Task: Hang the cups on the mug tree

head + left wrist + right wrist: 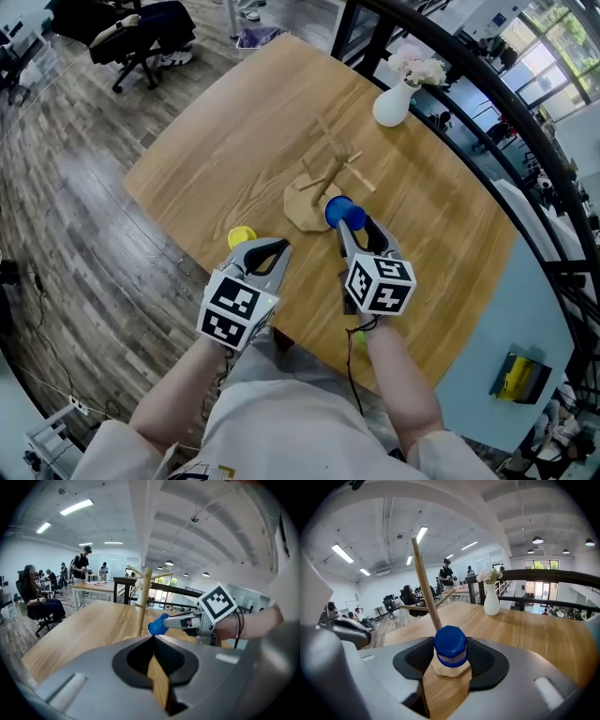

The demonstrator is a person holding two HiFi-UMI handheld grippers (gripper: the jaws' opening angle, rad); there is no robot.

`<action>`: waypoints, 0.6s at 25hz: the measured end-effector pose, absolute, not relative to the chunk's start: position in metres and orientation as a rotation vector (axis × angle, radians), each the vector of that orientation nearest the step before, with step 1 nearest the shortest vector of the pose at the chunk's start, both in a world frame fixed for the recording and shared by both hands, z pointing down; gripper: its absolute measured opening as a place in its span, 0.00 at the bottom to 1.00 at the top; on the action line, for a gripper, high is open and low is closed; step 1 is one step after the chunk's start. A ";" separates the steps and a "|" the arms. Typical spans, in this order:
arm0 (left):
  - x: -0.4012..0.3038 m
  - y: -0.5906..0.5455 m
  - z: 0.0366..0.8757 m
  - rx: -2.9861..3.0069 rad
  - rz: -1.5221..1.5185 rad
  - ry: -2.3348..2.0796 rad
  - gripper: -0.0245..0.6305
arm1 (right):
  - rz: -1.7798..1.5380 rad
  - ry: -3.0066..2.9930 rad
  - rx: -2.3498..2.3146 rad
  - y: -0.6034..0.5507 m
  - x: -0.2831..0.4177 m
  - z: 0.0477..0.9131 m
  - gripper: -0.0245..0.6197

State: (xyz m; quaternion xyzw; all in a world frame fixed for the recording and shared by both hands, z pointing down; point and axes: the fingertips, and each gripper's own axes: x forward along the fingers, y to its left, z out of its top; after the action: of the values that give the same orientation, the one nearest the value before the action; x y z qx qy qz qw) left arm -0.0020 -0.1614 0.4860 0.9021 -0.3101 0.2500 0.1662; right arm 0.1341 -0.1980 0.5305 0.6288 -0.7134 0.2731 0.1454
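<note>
Wooden table (216,159), light grain, rounded corners. Mug tree (330,169) stands upright mid-table on its octagonal base (300,208). White vase (392,103) with pale flowers sits at the far edge, well apart from the tree.

Right gripper (450,654): jaws stand wide, pads pressed on either side of a blue cup (339,212). The cup's closed end faces the gripper's camera. Seen from the head view, the cup is over the near right edge of the base, close to the foot of the pole. I cannot tell whether it touches the base.

Left gripper (153,639): jaws fully together, nothing between them. It hangs over the near-left part of the table, beside the right gripper but apart from it.

Yellow cup (241,236): on the table just beside the left gripper's tip, partly hidden by it.

Background: people seated and standing at desks.
</note>
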 end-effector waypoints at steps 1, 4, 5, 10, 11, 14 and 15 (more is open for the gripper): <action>-0.001 -0.162 0.487 2.567 0.712 -0.879 0.04 | 0.793 -2.048 1.802 -0.198 0.134 0.534 0.38; 0.003 -0.162 0.483 2.576 0.696 -0.862 0.04 | 0.807 -2.035 1.759 -0.198 0.130 0.545 0.38; 0.004 -0.161 0.481 2.581 0.692 -0.858 0.04 | 0.804 -2.033 1.743 -0.198 0.128 0.548 0.38; 0.002 -0.154 0.482 2.583 0.704 -0.844 0.04 | 0.798 -1.990 1.690 -0.198 0.122 0.560 0.42; 0.000 -0.152 0.484 2.579 0.707 -0.839 0.04 | 0.798 -1.984 1.684 -0.197 0.121 0.561 0.42; -0.005 -0.147 0.486 2.571 0.709 -0.839 0.04 | 0.787 -1.982 1.680 -0.194 0.117 0.560 0.42; -0.006 -0.146 0.486 2.570 0.709 -0.844 0.04 | 0.781 -1.982 1.682 -0.193 0.116 0.559 0.42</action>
State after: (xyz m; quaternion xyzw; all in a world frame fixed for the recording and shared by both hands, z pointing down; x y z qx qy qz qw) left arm -0.0065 -0.1464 0.4861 0.9054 -0.2973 0.2497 0.1718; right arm 0.1164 -0.1935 0.5587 0.6057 -0.7136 0.2812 0.2119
